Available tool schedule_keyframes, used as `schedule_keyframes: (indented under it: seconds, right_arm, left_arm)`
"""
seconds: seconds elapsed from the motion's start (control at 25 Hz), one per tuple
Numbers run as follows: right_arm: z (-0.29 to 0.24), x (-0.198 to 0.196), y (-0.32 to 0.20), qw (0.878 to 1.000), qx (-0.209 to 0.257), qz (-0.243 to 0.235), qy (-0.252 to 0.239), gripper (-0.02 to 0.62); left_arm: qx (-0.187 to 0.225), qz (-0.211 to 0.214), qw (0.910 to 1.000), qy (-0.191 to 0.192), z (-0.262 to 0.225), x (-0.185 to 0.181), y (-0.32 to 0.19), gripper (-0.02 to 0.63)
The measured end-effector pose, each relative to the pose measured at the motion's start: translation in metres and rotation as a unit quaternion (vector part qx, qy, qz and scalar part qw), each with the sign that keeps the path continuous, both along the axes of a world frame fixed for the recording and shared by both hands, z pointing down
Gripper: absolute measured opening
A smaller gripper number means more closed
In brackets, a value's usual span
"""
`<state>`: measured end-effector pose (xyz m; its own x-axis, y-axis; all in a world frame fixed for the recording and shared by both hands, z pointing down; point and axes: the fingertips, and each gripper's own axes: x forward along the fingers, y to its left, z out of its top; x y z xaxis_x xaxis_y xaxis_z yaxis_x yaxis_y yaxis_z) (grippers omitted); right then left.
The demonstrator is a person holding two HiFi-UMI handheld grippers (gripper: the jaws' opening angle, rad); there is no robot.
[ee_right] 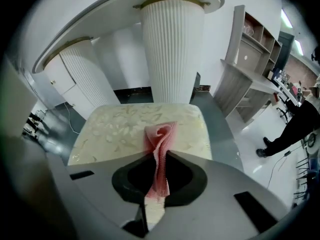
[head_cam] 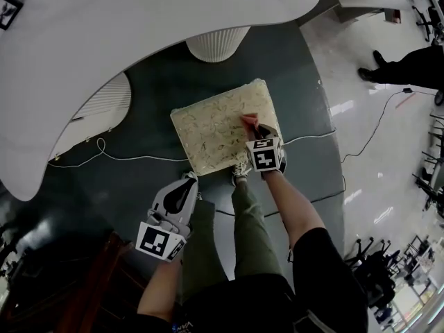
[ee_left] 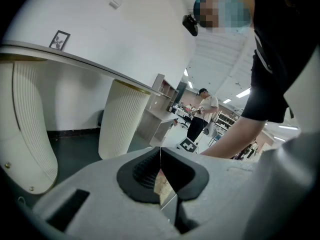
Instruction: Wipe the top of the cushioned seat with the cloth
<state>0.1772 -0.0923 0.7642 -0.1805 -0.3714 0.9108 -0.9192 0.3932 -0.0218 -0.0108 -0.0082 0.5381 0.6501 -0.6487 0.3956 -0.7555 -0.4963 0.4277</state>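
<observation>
The cushioned seat point(head_cam: 222, 130) is a square, pale yellow pad with a leaf pattern, standing on dark floor; it fills the middle of the right gripper view point(ee_right: 120, 129). A pink cloth point(ee_right: 160, 144) is pinched in my right gripper point(ee_right: 159, 170), its free end bunched upward over the seat's near edge. In the head view the cloth point(head_cam: 248, 121) rests on the seat's right part, with the right gripper point(head_cam: 258, 132) just behind it. My left gripper point(head_cam: 186, 184) hangs below the seat's near edge with its jaws closed on nothing point(ee_left: 160, 170).
A large curved white table point(head_cam: 159, 19) on ribbed white pedestals point(head_cam: 217, 44) stands just beyond the seat. White cables point(head_cam: 111, 157) trail across the dark floor. Another person point(head_cam: 402, 66) stands at the far right on glossy white floor; my own legs point(head_cam: 246, 220) are below the seat.
</observation>
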Motion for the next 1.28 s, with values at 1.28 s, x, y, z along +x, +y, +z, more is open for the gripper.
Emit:
schedule_keyframes:
  seconds: [1.28]
  right_arm:
    - [-0.046, -0.018, 0.033, 0.988, 0.045, 0.109, -0.095, 0.028]
  left_arm:
    - [0.004, 0.033, 0.9994, 0.001, -0.007, 0.011, 0.002, 0.018]
